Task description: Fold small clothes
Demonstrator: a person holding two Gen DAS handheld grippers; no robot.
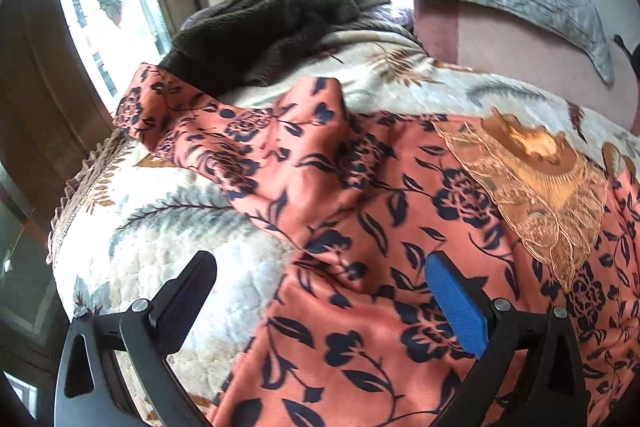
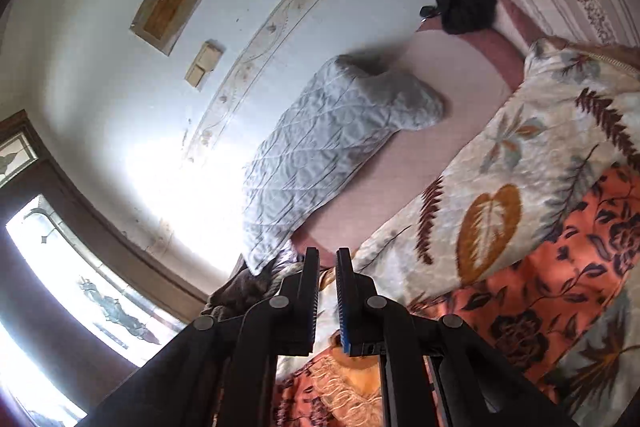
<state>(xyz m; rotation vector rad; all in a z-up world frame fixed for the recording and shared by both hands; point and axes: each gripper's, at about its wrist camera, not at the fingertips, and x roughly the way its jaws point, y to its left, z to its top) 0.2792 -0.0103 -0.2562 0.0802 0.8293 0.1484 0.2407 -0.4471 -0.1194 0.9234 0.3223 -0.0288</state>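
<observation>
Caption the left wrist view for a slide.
Open left tongs above an orange floral garment spread on a leaf-print quilt.

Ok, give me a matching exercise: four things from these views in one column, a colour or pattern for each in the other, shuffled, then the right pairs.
Things:
1. garment under the left gripper
2. bedspread
3. fleece heap near the window
4. quilted pillow

Colours:
A. pale grey
B. dark brown
C. orange with dark blue flowers
D. cream with leaf print

Pairs: 1-C, 2-D, 3-B, 4-A
</observation>
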